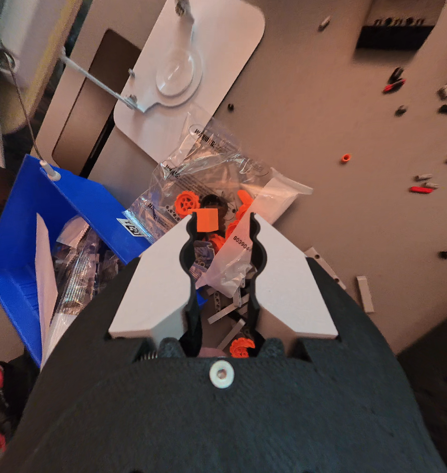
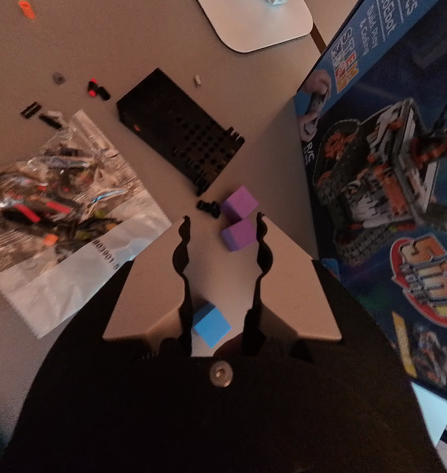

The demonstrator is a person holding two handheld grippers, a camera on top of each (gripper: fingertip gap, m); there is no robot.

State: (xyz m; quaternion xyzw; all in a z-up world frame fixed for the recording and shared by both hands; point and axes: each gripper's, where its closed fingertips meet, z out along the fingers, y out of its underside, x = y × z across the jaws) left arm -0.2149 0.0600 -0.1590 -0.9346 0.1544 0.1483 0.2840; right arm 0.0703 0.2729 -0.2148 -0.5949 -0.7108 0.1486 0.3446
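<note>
- Beside the right gripper [image 2: 222, 217], on its right, a big blue printed toy box [image 2: 386, 179] is standing on the table [image 2: 255, 107], taking up that whole side of the right wrist view.
- Left of the box, a black perforated plate [image 2: 181, 130] is lying flat, and farther left a clear bag of parts [image 2: 63, 194] is sprawling over the tabletop.
- At the box's near corner, two purple cubes [image 2: 239, 220] are sitting touching each other just past the right fingertips; a blue cube [image 2: 211, 323] is lying between the fingers, near their base.
- That right gripper is hanging with jaws spread, clamping nothing. Any closing on a cube would go best squared to its flat faces.
- Over on the left, the left gripper [image 1: 222, 215] is hovering above a crumpled clear bag [image 1: 207, 169] leaning on a blue bin [image 1: 71, 204].
- An orange cube [image 1: 207, 220] is sitting against the left finger's tip; the jaws are parted wider than it, so it looks unclamped.
</note>
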